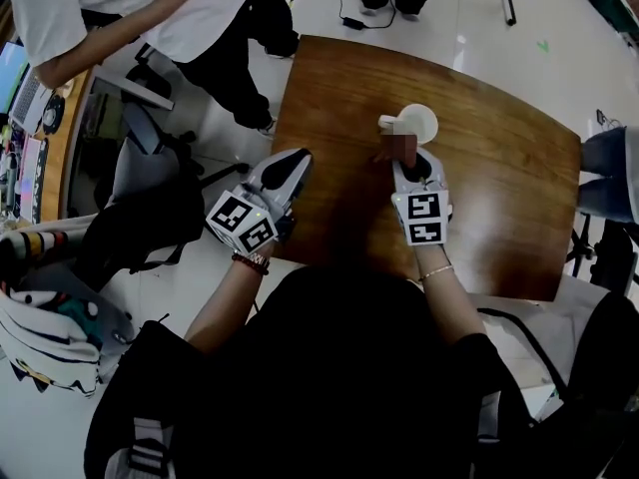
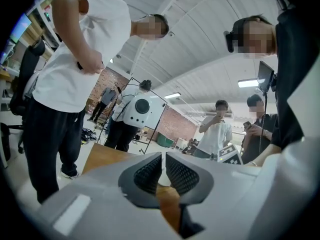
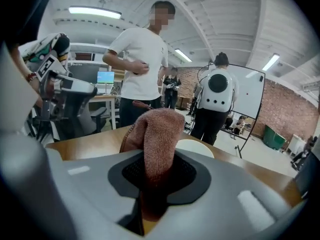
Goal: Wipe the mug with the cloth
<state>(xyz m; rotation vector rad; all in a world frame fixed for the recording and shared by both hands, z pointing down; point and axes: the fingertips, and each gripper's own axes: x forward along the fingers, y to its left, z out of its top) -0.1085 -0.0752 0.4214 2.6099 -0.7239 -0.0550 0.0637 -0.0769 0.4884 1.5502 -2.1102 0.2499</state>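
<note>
The mug (image 1: 417,123) is standing upright on the wooden table (image 1: 499,198), mouth facing up. It is sitting toward the far side of the tabletop in the head view, with its handle pointing toward the left of that view. It is white, and no gripper is holding it.

The right gripper (image 1: 407,163) is reaching over the table from the near side, with its tips just in front of the mug. Its jaws are clamping a brown cloth (image 1: 399,148). In the right gripper view the cloth is filling the gap between the two dark pads and is bulging up above them in a rounded fold, with the rim of the mug showing directly behind it. In the head view the cloth is lying just beside the near side of the mug, close to the handle; whether the two are touching cannot be determined.

The left gripper (image 1: 298,160) is hovering at the left edge of the table, well apart from the mug. Its jaws are standing together, with only a thin slit between the ribbed pads, and they are gripping nothing.

A bystander in a white T-shirt (image 1: 130,8) is standing beyond the far left corner of the table. An office chair (image 1: 150,178) is standing on the floor to the left of the table.
</note>
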